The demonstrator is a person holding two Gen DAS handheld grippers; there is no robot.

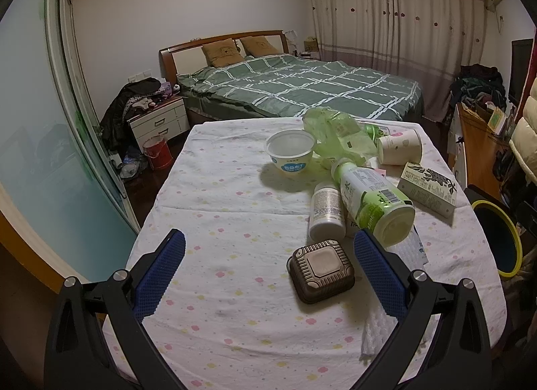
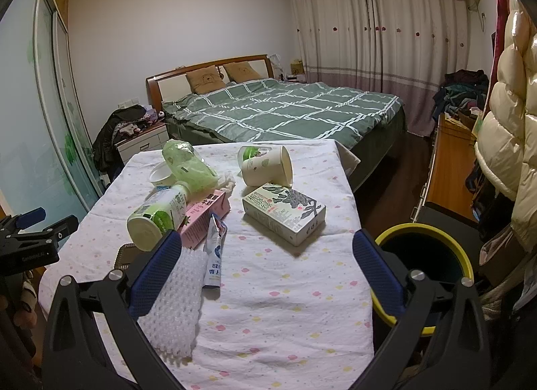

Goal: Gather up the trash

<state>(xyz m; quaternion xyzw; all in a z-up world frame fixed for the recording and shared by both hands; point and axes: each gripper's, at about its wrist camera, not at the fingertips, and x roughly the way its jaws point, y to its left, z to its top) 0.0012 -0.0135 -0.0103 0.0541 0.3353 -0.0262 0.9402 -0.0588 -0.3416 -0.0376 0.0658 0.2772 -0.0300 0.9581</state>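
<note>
Left hand-held gripper [image 1: 268, 256] spread wide, empty; right hand-held gripper [image 2: 266, 256] likewise

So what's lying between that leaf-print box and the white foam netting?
In the right wrist view, a small torn sachet lies between the leaf-print box and the white foam netting; the rest is bare floral tablecloth.

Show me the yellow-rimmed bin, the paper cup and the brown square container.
yellow-rimmed bin [image 2: 396, 234]: right wrist view, far rim.
paper cup [image 2: 260, 168]: right wrist view, side wall.
brown square container [image 1: 320, 264]: left wrist view, top face.
</note>
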